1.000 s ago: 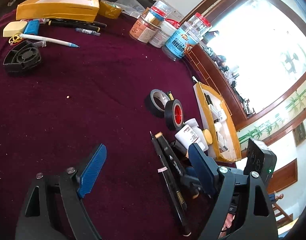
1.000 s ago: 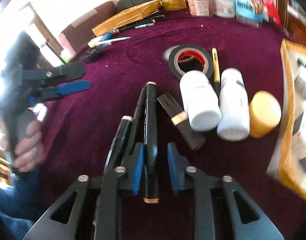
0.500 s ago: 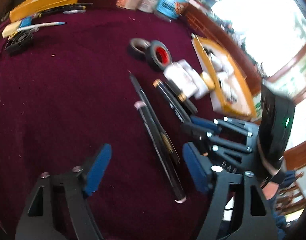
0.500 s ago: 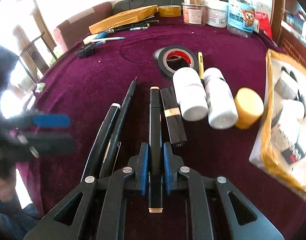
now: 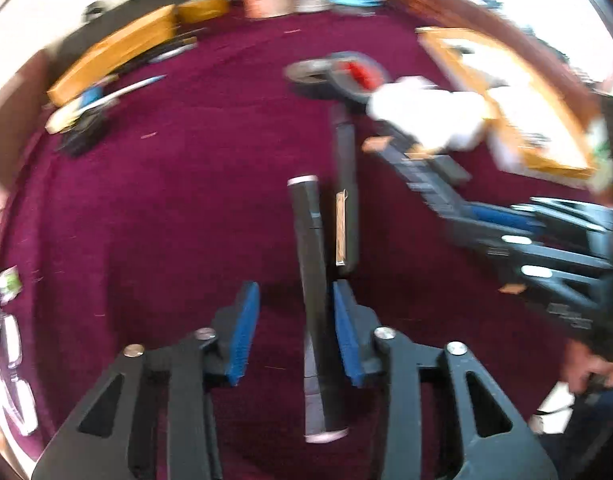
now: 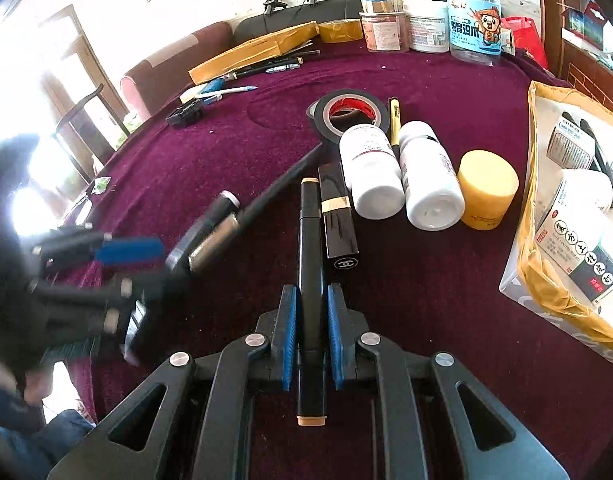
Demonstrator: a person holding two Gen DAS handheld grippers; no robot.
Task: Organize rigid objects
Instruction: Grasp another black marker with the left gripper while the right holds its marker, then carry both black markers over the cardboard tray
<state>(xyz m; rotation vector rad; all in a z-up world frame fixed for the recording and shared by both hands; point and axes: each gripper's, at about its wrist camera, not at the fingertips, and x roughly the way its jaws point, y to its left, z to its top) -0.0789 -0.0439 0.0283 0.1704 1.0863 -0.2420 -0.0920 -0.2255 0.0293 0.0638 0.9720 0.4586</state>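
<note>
Right gripper (image 6: pixel 310 330) is clamped on the tan-capped black marker (image 6: pixel 310 264), pads squeezing its barrel mid-length so it balances; just ahead of the tips a black lipstick tube (image 6: pixel 338 220) lies beside it. Left gripper (image 5: pixel 294 328) is closing around a silver-capped black pen (image 5: pixel 312 280): the pen sits against the right-hand pad, the other pad not yet touching, probably lining up lengthwise for a square pinch. Beyond the right tips, white bottles (image 6: pixel 370 168) wait on the maroon cloth (image 6: pixel 186 168)
</note>
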